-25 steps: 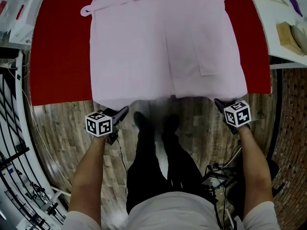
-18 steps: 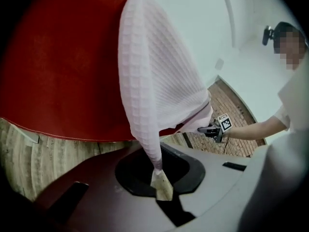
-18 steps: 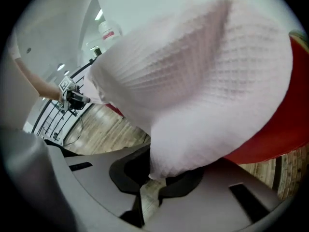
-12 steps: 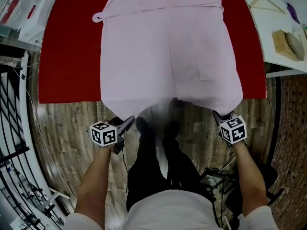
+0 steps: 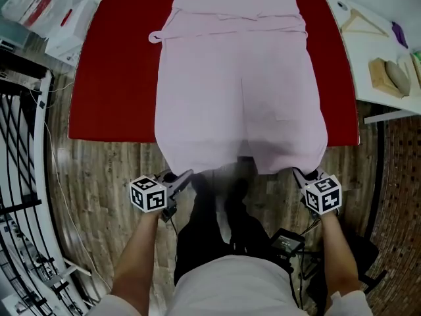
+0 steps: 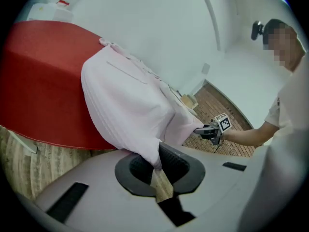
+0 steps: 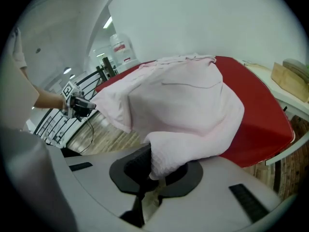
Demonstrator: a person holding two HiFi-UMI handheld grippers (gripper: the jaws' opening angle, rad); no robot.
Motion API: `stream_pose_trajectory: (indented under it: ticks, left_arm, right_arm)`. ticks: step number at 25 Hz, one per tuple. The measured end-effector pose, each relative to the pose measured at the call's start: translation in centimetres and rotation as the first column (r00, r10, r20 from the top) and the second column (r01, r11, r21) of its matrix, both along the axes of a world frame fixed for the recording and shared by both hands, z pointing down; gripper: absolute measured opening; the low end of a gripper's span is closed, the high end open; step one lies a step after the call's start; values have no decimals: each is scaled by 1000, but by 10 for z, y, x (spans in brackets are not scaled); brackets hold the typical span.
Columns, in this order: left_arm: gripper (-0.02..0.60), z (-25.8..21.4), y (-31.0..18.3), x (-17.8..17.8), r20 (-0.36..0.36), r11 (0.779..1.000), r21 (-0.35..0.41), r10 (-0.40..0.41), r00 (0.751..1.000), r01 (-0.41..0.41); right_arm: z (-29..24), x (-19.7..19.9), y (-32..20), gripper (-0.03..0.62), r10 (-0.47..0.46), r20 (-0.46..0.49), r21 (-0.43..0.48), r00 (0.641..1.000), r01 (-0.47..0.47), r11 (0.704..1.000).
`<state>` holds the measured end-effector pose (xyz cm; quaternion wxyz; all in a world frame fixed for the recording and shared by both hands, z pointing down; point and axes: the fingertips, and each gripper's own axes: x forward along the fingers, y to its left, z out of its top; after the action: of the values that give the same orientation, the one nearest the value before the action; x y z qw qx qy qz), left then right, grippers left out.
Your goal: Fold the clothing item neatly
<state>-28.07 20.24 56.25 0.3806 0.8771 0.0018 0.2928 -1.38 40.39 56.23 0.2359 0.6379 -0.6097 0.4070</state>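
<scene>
A pale pink garment (image 5: 240, 91) lies flat on the red table (image 5: 112, 78), collar end far from me and hem over the near edge. My left gripper (image 5: 181, 176) is shut on the hem's left corner, and a thin fold of cloth (image 6: 125, 105) runs into its jaws (image 6: 157, 166). My right gripper (image 5: 299, 174) is shut on the hem's right corner. Its jaws have just been closing, and a thick bunch of pink cloth (image 7: 183, 95) sits between them (image 7: 154, 173). Each gripper view shows the other gripper (image 6: 205, 131) (image 7: 84, 105) across the lifted hem.
A white side table (image 5: 368, 51) at the right carries a hanger (image 5: 362, 22) and wooden blocks (image 5: 388, 74). White boxes (image 5: 66, 25) stand at the upper left and a metal rack (image 5: 20, 176) at the left. My legs and a black device (image 5: 286, 242) are below, on the wooden floor.
Both grippers have risen with the hem corners in them. The hem now hangs further out past the table's near edge. In the head view the table sits higher and smaller.
</scene>
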Motion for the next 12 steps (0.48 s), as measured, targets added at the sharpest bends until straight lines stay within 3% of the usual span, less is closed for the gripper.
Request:
stream_pose_trajectory:
  ticks: [6,12]
  left_arm:
    - [15,-41,6,3,-63,1000,11,12,998,-12]
    - [14,-71,13,8,-119,999,-25,34,992,-38]
  right_arm:
    - [-38,4,-4,41,46,7,71,999,-47,996]
    - [-61,-4,-12,41,11,3,69,1000,-11,998]
